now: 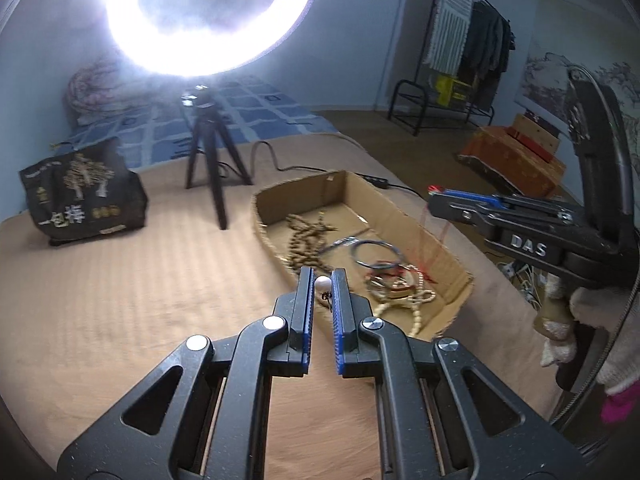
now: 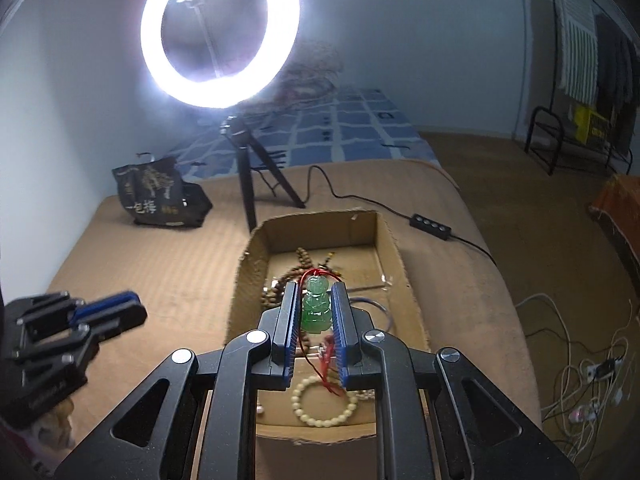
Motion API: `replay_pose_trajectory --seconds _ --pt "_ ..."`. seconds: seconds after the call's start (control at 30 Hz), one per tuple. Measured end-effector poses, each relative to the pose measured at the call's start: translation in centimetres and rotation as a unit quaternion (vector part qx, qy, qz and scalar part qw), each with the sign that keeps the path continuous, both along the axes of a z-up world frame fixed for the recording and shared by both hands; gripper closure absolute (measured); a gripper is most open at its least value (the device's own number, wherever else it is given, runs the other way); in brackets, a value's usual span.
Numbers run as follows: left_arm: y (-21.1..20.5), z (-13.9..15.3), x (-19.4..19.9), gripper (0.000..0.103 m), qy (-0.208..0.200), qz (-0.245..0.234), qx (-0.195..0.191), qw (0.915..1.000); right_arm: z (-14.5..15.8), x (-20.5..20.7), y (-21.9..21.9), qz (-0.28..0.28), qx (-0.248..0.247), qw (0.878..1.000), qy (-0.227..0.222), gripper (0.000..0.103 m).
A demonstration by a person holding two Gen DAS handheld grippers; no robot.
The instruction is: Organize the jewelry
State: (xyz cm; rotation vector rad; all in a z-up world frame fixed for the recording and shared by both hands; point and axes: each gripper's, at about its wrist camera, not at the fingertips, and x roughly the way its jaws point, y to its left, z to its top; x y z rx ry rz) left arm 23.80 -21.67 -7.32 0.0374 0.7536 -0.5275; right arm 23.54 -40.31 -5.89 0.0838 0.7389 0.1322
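- The right gripper [image 1: 436, 196] carries raised white letters "DAS" on its black body in the left wrist view; the black bag [image 1: 82, 194] on the bed [image 1: 120, 288] shows gold tree artwork and large characters reading "一包梅", with smaller print too fine to read.
- The left gripper [image 1: 322, 276] points forward and down toward the near-left corner of the cardboard box [image 1: 400, 208]; its blue-padded jaws stand a narrow gap apart with a white pearl [image 1: 322, 283] between the tips. Whether the pads touch the pearl cannot be told.
- The right gripper [image 2: 316, 292] hangs above the box interior, jaws closed on a green jade pendant [image 2: 316, 306] on a red cord [image 2: 320, 364] that trails down behind the pads.
- A hand in a white knit glove [image 1: 600, 320] holds the right gripper's handle at the right edge of the left wrist view.
- In the box: one cream bead bracelet [image 2: 324, 402] at the near end, brown wooden prayer beads [image 1: 304, 236] piled toward the left wall, one thin dark bangle [image 1: 376, 254], plus tangled pieces that cannot be counted.
- One lit ring light [image 2: 220, 36] stands on a black tripod [image 2: 256, 184] beyond the box; its cable runs to an inline remote [image 2: 430, 226] with four buttons.
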Motion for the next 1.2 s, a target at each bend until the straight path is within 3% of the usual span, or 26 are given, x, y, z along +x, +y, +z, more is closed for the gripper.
replay_pose_trajectory --seconds 0.57,0.6,0.63,0.67,0.7,0.73,1.2 --pt "-5.4 -3.4 0.2 0.096 0.041 -0.033 0.011 0.9986 -2.1 2.2 -1.3 -0.019 0.012 0.999 0.027 0.088" --pt "-5.5 -3.4 0.2 0.096 0.043 -0.033 0.012 0.9985 -2.1 2.3 -1.3 -0.021 0.014 0.999 0.030 0.084" --pt "-5.5 -3.4 0.3 0.094 0.043 -0.033 0.014 0.9984 -2.1 2.3 -1.4 -0.025 0.012 0.999 0.030 0.072" --pt "-5.6 -3.4 0.3 0.080 0.043 -0.032 0.016 0.9984 -2.1 2.3 -1.5 -0.029 0.010 0.999 0.029 0.065" --pt "-5.5 -3.4 0.3 0.072 0.044 -0.031 0.016 0.9984 -2.0 2.2 -1.5 -0.034 0.007 0.999 0.027 0.051" --pt "-5.4 -3.3 0.3 0.061 0.043 -0.029 0.013 0.9986 -1.9 2.1 -1.5 -0.037 0.007 0.999 0.023 0.046" --pt "-3.9 -2.3 -0.1 0.060 0.027 -0.017 0.018 0.9993 -1.5 1.5 -1.6 -0.047 -0.004 0.999 0.023 0.045"
